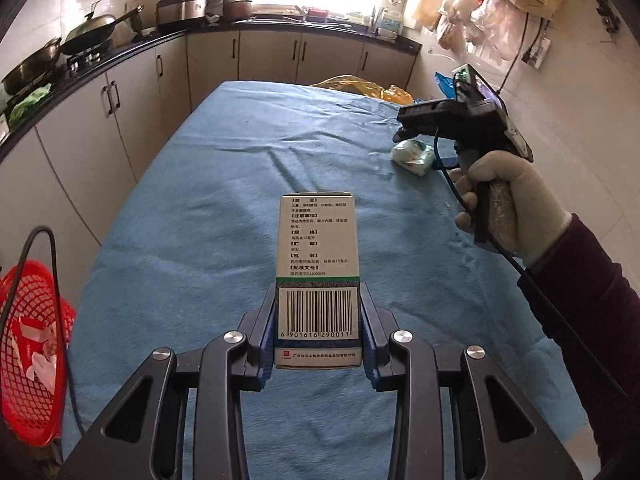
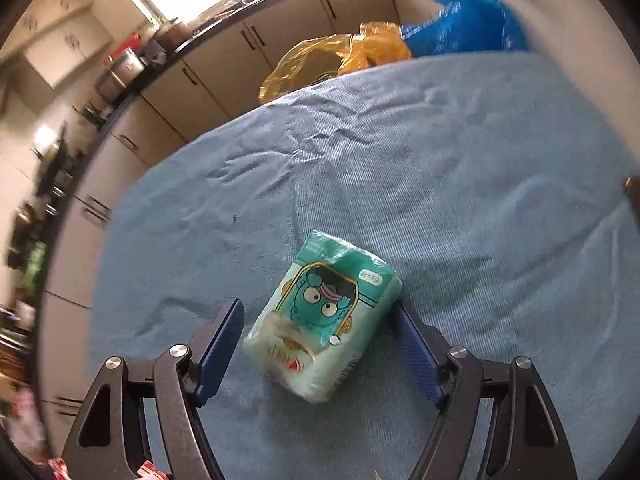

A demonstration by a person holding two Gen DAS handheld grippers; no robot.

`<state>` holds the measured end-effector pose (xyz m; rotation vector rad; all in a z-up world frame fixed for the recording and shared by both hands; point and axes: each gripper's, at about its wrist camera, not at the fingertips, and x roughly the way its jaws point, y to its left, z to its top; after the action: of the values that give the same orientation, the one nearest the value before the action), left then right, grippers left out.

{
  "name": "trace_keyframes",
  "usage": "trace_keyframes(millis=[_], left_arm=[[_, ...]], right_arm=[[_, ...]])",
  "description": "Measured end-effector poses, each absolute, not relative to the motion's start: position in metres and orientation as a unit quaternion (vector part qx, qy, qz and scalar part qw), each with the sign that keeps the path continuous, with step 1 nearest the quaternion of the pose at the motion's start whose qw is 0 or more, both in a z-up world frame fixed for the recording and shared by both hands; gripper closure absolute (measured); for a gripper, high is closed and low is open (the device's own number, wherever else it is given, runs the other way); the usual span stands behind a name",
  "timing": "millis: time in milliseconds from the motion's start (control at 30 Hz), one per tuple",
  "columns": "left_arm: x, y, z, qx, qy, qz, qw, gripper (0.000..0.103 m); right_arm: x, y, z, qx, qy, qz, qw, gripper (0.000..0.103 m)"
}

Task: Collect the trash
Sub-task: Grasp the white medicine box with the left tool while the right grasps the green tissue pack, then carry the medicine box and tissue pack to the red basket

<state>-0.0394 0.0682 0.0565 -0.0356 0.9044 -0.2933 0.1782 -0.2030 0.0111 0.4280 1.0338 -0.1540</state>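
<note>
My left gripper [image 1: 318, 324] is shut on a white medicine box [image 1: 317, 264] with a barcode and holds it upright above the blue-covered table [image 1: 224, 184]. A teal tissue pack [image 2: 325, 316] with a cartoon face lies on the cloth between the open fingers of my right gripper [image 2: 320, 320]. In the left wrist view the right gripper [image 1: 404, 124] hovers over the same tissue pack [image 1: 414, 156] at the table's right side, held by a gloved hand.
A red mesh basket [image 1: 34, 344] holding some scraps stands at the table's left front. A yellow plastic bag [image 2: 332, 60] and a blue bag [image 2: 464, 20] lie past the table's far edge. Kitchen cabinets and a counter with pots [image 1: 92, 36] run along the left.
</note>
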Motion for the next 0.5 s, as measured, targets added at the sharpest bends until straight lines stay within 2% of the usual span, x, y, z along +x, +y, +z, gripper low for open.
trace_keyframes(millis=[33,67,100,200,333,500], left_arm=[[-0.039,0.072,0.056,-0.021,0.436,-0.140,0.889,0.070],[-0.039,0.076,0.056,-0.025,0.436,-0.138,0.889,0.070],[-0.040,0.079,0.056,-0.027,0.436,-0.136,0.889,0.070],[-0.043,0.087,0.058,-0.033,0.430,-0.133,0.892,0.070],[-0.052,0.092,0.065,-0.041,0.419,-0.132,0.897,0.070],[-0.074,0.098,0.077,-0.046,0.402,-0.129,0.906,0.070]], right_arm=[[0.177,-0.195,0.011,0.169,0.492,-0.085,0.850,0.036],[0.176,-0.189,0.011,0.146,0.491,-0.084,0.855,0.053],[0.172,-0.183,0.013,0.139,0.487,-0.073,0.859,0.063],[0.156,-0.179,0.021,0.143,0.479,-0.049,0.865,0.079],[0.127,-0.167,0.039,0.122,0.456,-0.022,0.881,0.084],[0.087,-0.149,0.062,0.115,0.428,0.023,0.896,0.084]])
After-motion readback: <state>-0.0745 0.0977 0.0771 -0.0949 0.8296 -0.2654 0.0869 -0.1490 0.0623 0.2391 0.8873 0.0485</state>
